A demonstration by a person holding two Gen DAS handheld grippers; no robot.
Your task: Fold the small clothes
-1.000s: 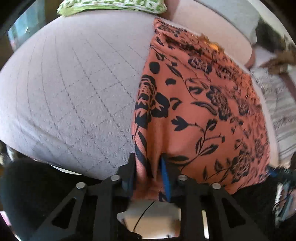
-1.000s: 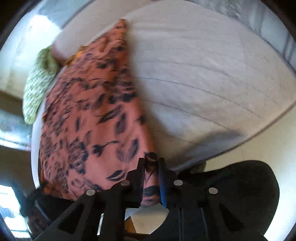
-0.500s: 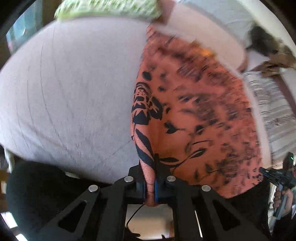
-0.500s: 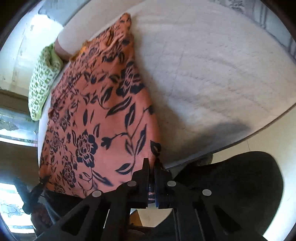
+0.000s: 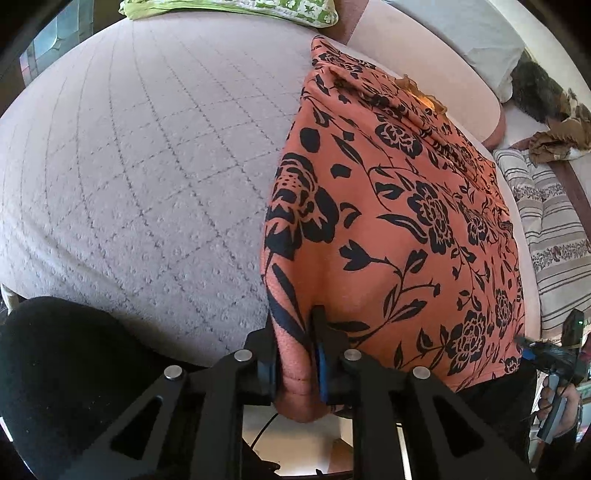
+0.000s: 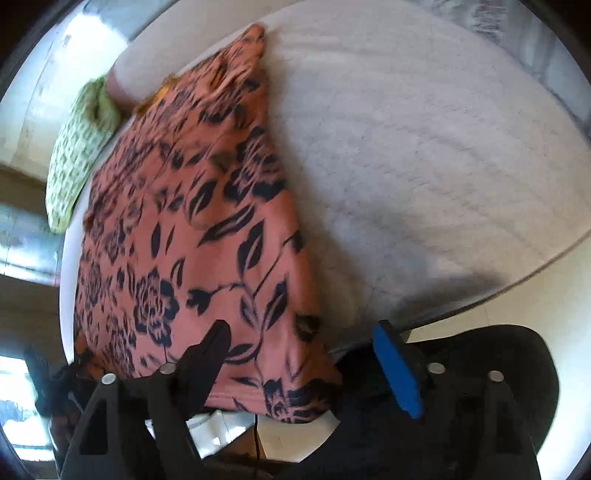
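Left gripper (image 5: 295, 350) pinching orange floral garment (image 5: 399, 221) hem, fold hiding pads, right gripper (image 6: 303, 354) just spread apart

The garment (image 5: 399, 229) in front of me is orange-salmon, printed with black roses, leaves and vines. It lies on a pale grey bed cover (image 5: 147, 166) quilted in a diamond grid. My left gripper (image 5: 295, 354) is black with blue pads. A green-and-white patterned pillow (image 5: 229, 5) sits at the far edge, and a cream cloth with brown stripes (image 5: 554, 236) lies alongside.
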